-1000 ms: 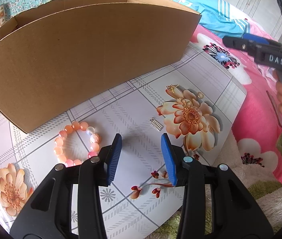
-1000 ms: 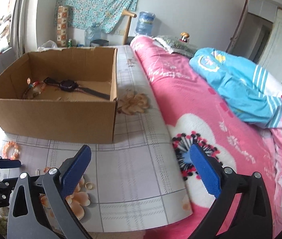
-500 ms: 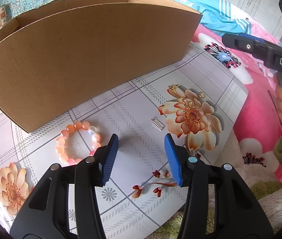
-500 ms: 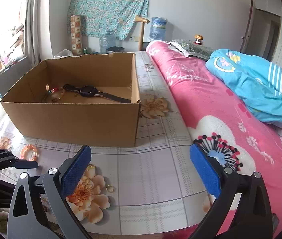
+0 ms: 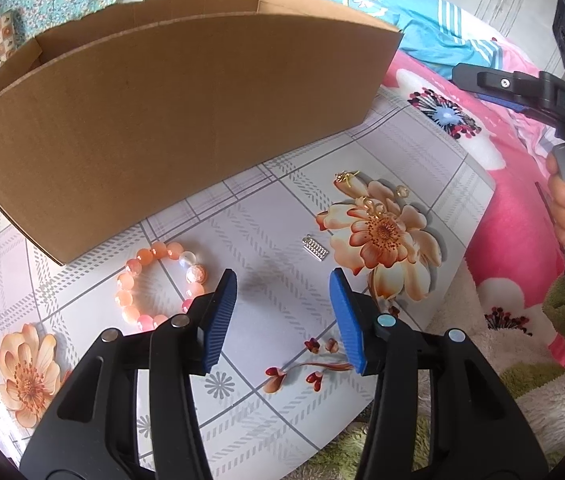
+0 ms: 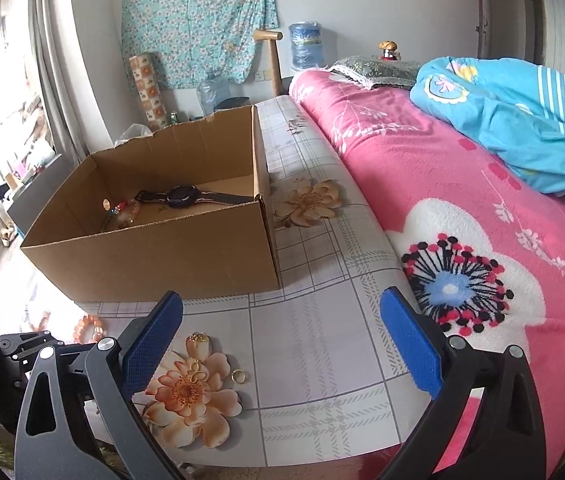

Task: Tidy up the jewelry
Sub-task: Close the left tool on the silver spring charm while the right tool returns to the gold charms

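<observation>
Silver clasp [image 5: 314, 246]: lies flat mid-mat, just ahead of the left gripper [image 5: 284, 316], whose jaws are released and empty.
Risk: thin and flat, it may skid off the pads.
Gold rings [image 6: 238, 376]: near the mat's [image 5: 242, 216] front edge; a nudge could roll them off.
Bead bracelet [image 5: 158, 284]: beside the box [image 5: 186, 120] corner, touching the left finger.
Right gripper [image 6: 282, 344]: spread wide, empty.

An open brown cardboard box [image 6: 154, 256] was seen on the grey checked tablecloth with printed flowers [image 6: 314, 328]; a dark wristwatch [image 6: 182, 196] was laid inside it. Small gold rings [image 6: 238, 376] were placed between the widely parted blue-padded jaws of the right gripper [image 6: 282, 336], nothing being gripped.
</observation>
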{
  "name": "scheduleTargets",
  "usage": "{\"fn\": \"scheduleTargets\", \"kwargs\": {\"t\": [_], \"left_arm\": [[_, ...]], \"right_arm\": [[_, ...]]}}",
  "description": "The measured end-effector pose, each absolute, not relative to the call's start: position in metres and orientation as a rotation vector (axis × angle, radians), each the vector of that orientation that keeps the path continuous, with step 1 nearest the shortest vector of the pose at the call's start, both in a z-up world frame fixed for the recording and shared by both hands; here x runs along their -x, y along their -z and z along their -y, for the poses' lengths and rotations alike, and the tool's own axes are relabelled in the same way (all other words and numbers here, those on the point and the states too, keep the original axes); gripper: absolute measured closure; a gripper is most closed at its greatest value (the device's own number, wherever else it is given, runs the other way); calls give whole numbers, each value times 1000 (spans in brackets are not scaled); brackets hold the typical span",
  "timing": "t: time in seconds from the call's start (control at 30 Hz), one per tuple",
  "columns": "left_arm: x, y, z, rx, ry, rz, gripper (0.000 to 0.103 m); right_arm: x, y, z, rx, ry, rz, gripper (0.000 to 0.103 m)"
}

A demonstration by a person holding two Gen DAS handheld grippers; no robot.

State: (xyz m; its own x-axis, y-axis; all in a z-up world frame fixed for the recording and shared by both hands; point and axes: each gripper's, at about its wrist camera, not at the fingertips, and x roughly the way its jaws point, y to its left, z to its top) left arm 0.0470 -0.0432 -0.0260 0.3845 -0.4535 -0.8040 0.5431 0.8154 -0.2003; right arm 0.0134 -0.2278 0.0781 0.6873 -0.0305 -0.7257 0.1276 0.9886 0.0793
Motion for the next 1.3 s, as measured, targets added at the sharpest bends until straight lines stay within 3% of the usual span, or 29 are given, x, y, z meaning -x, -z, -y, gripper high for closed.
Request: {"fn": "scheduleTargets", "kwargs": {"t": [0.17, 0.5, 1.03, 1.3], "left_arm": [[-43, 21, 37, -99, 645, -974, 57], [-44, 15, 52, -178, 698, -933, 57], [-59, 27, 82, -371, 786, -951, 59], [-64, 29, 86, -446, 819, -930, 70]], "right_arm": [[-10, -77, 235, -184, 53, -796, 12], [-11, -55, 230, -259, -71, -866, 50], [-19, -25, 211, -328, -212, -949, 54], [-20, -20, 213, -351, -217, -955, 54]]}}
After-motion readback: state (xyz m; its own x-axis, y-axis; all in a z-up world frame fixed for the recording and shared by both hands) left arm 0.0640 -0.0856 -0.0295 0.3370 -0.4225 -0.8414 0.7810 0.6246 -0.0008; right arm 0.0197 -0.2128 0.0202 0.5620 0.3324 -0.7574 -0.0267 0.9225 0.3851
